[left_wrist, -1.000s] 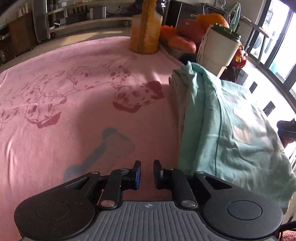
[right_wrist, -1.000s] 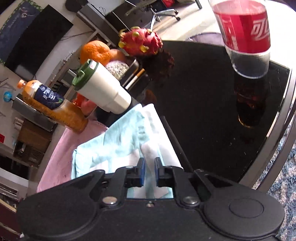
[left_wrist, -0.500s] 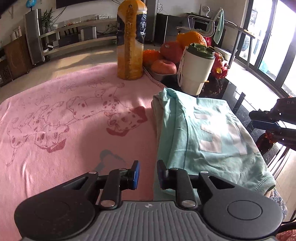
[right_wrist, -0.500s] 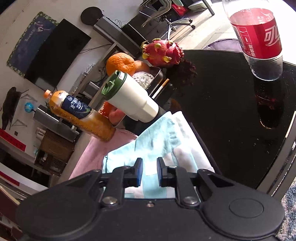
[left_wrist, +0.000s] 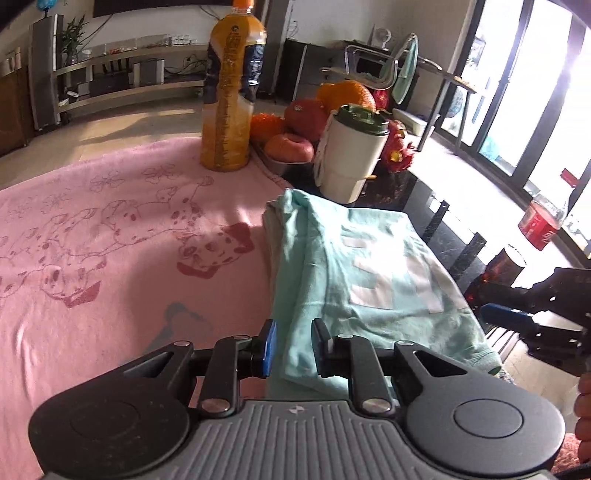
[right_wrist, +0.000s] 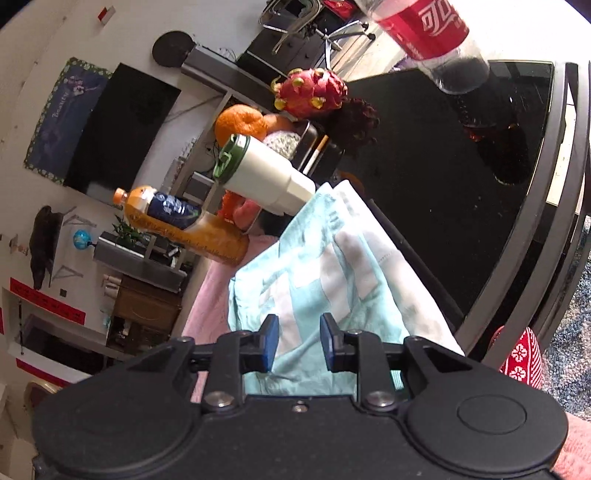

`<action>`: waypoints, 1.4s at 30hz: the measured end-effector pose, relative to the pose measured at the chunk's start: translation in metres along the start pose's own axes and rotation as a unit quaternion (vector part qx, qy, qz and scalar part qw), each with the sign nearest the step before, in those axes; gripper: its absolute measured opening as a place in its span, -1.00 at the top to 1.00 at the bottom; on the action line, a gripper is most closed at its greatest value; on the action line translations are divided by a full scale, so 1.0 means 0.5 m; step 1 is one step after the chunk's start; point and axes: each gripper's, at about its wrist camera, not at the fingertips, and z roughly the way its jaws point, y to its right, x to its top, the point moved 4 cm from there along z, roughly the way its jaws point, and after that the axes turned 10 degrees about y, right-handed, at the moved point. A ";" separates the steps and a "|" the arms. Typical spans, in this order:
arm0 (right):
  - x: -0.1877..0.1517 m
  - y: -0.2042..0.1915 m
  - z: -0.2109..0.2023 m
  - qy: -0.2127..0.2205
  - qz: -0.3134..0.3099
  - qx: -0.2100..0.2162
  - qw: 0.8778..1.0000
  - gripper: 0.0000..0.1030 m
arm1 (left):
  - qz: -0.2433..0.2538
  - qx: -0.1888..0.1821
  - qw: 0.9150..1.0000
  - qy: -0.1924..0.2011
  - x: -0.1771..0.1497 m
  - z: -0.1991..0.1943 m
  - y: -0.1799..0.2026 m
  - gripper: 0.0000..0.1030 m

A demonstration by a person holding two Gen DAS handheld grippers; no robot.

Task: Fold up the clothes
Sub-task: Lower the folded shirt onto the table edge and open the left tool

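The folded shirt [left_wrist: 373, 273] is laid at the blanket's [left_wrist: 110, 229] right edge — a cup [left_wrist: 351, 155] behind it, a juice bottle [left_wrist: 231, 92] further left.

Harsh blown-out window [left_wrist: 546, 122] glare at right, soft shadows, fisheye-bent edges, slight blur.

**Two claw-mounted views, one shared corner**

The left view sits just behind the left claw [left_wrist: 291, 345], close above the worktop [left_wrist: 436, 210], looking down and across the pink blanket [left_wrist: 110, 266] toward the room's windows. The right view rides behind the right claw [right_wrist: 295, 341], rolled sideways, facing the black glass. Both take in the folded shirt [left_wrist: 369, 273], white cup [left_wrist: 351, 155], juice bottle [left_wrist: 231, 99], fruit and cola bottle [right_wrist: 436, 33].
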 end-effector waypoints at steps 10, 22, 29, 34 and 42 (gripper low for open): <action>-0.034 0.072 -0.015 -0.016 0.008 -0.099 0.995 0.93 | 0.079 0.026 0.993 -0.085 -0.058 0.063 0.019 0.48; 0.084 -0.178 -0.026 0.044 -0.079 0.036 0.995 0.43 | 0.033 0.000 0.999 -0.001 0.107 0.005 -0.018 0.33; 0.108 -0.136 0.156 -0.009 -0.043 0.028 0.999 0.62 | 0.031 -0.033 0.999 -0.003 0.145 0.115 0.037 0.63; 0.113 -0.075 0.264 -0.030 -0.008 0.027 0.999 0.94 | 0.073 -0.011 0.997 0.012 0.170 0.236 0.076 0.73; 0.100 0.031 0.369 -0.089 0.076 0.042 0.992 1.00 | 0.034 0.064 0.997 -0.017 0.137 0.385 -0.022 0.76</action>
